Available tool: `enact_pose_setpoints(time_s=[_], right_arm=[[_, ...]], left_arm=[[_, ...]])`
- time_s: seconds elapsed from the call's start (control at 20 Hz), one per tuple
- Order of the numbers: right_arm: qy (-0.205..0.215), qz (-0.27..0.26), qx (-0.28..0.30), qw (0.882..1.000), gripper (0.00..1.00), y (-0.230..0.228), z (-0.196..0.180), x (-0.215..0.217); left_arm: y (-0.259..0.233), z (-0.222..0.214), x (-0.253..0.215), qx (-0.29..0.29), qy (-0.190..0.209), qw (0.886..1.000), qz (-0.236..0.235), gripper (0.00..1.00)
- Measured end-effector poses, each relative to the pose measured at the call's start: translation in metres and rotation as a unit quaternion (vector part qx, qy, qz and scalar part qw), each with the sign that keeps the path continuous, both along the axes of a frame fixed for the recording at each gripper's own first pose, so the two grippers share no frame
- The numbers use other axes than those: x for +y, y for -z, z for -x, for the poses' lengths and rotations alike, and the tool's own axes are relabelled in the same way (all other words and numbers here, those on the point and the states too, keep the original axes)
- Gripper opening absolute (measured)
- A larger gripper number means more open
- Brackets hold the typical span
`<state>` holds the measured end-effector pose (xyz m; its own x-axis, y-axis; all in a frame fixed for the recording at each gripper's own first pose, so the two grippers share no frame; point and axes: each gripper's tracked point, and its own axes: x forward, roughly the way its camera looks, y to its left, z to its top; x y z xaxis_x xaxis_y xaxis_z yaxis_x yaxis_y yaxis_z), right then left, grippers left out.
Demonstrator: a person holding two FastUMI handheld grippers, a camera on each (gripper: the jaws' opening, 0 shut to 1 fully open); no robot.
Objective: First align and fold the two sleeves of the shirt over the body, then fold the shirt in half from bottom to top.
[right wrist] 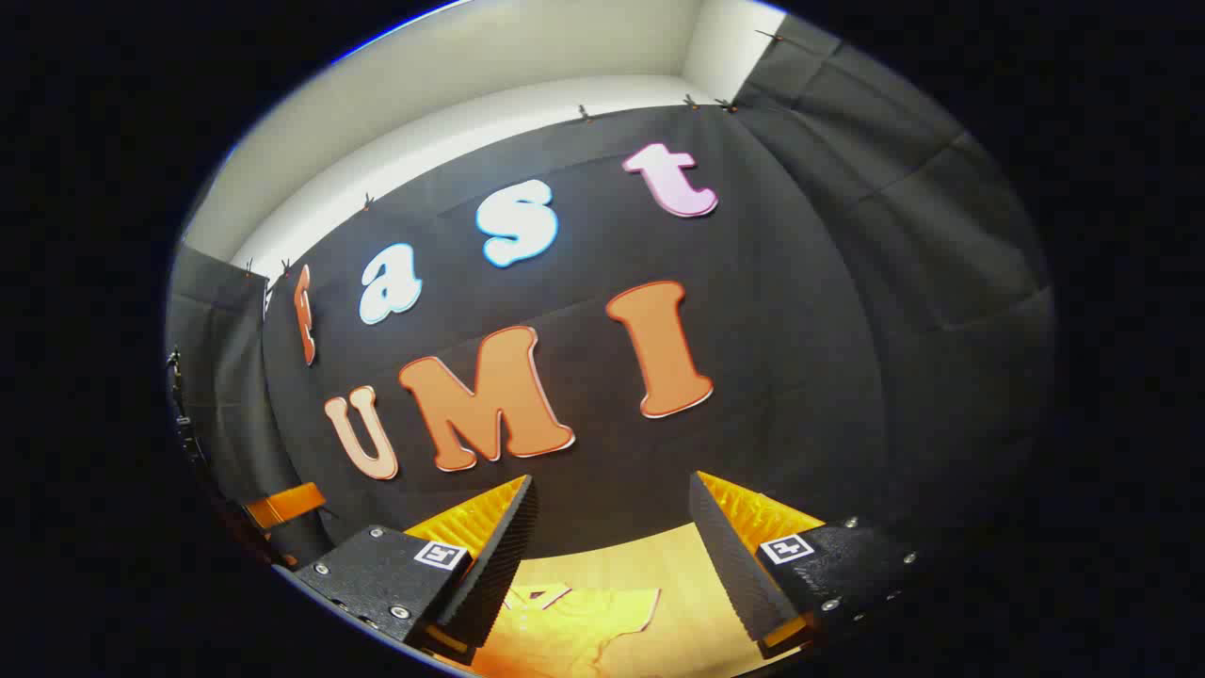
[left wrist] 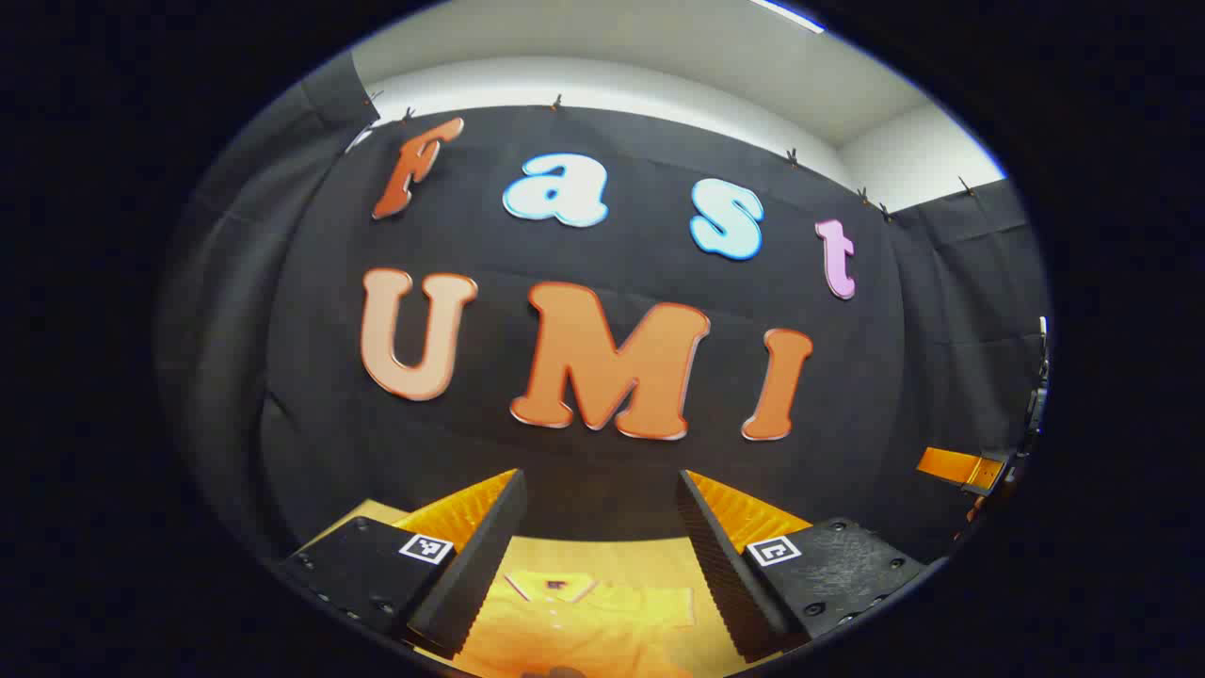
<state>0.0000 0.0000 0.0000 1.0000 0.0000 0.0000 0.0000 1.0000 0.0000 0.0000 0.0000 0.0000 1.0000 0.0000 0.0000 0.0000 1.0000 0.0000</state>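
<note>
Yellow short-sleeved collared shirt [left wrist: 574, 621] lies flat on light wooden table [left wrist: 650, 556], collar toward black cloth booth wall [left wrist: 584, 471]. Left gripper [left wrist: 602, 556] raised above shirt, jaws spread wide, holding nothing. Right gripper [right wrist: 612, 556] likewise above table, jaws spread wide and empty; shirt [right wrist: 565, 626] seen between and below its fingers [right wrist: 725, 565], near lower edge.
</note>
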Motion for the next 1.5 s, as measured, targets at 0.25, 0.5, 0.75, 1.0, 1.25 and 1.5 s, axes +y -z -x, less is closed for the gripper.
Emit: enact_pose_setpoints(time_s=[0.25,0.5,0.75,1.0,1.25,1.5], right_arm=[[0.02,0.054,0.033,0.998,0.97,0.04,-0.005,0.068],[0.04,0.089,0.082,0.992,1.0,0.054,-0.008,0.079],[0.025,0.118,0.092,0.988,0.98,0.051,-0.022,0.078],[0.013,0.119,0.113,0.986,0.98,0.055,-0.043,0.062],[0.017,0.118,0.15,0.982,0.98,0.072,-0.067,0.044],[0.024,0.132,0.221,0.966,0.97,0.111,-0.097,0.029]], left_arm=[[0.013,0.02,0.127,0.048,-0.033,0.998,-0.025,0.98],[0.035,0.022,0.178,0.076,-0.066,0.995,-0.004,0.97],[0.037,0.01,0.177,0.071,-0.084,0.994,-0.005,0.97],[0.027,-0.004,0.158,0.057,-0.097,0.993,-0.024,0.98],[0.042,-0.014,0.152,0.068,-0.109,0.991,-0.025,0.98],[0.052,-0.018,0.159,0.08,-0.118,0.99,-0.021,0.98]])
